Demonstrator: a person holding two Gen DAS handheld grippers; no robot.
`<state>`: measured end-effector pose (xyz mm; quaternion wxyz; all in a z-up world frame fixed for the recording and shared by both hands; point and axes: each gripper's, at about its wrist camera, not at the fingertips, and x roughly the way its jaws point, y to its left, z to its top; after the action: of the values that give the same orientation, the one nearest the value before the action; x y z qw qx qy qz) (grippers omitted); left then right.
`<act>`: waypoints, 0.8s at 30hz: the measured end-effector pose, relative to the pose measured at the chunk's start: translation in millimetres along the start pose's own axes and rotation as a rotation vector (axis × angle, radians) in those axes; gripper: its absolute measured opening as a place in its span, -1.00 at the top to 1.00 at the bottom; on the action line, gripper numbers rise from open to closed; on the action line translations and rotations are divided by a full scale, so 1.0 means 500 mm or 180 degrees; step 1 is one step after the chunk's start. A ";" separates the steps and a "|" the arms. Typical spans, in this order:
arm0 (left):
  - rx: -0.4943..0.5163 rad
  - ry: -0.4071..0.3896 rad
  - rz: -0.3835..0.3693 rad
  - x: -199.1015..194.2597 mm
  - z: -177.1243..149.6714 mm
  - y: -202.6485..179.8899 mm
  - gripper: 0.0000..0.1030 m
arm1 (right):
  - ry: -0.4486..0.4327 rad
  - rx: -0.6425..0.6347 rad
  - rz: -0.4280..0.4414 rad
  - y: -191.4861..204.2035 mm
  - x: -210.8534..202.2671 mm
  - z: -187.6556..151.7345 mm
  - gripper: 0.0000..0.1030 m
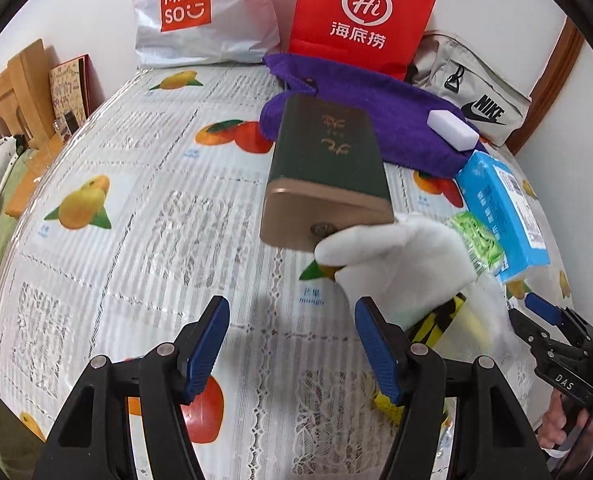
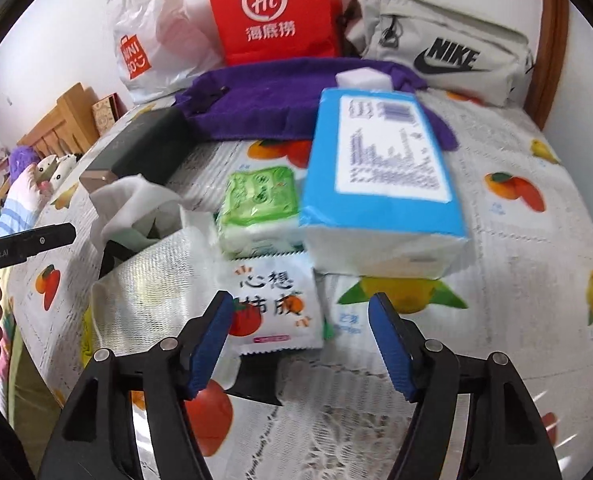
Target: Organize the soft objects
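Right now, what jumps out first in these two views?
The red paper bag standing against the wall at the back, with the white Miniso bag to its left. In front of them, a purple towel lies on the fruit-print tablecloth with a white block on it. Nearer the open right gripper, a blue tissue pack sits beside a green one.

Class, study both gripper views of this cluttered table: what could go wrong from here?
1. The blue tissue pack rests tilted on the green pack; pulling either may topple the other.
2. The white sponge lies loose on the purple towel; lifting the towel could drop it.
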<state>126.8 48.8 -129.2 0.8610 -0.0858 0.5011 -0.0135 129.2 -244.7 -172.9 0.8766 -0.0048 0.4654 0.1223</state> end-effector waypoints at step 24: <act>0.0024 0.0088 -0.0042 0.011 -0.014 0.005 -0.23 | 0.0091 -0.0585 0.0013 0.066 0.032 -0.017 -0.24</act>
<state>123.5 49.5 -137.8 0.8542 -0.0857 0.5124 -0.0222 123.8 -210.2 -187.2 0.8654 -0.0861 0.4648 0.1662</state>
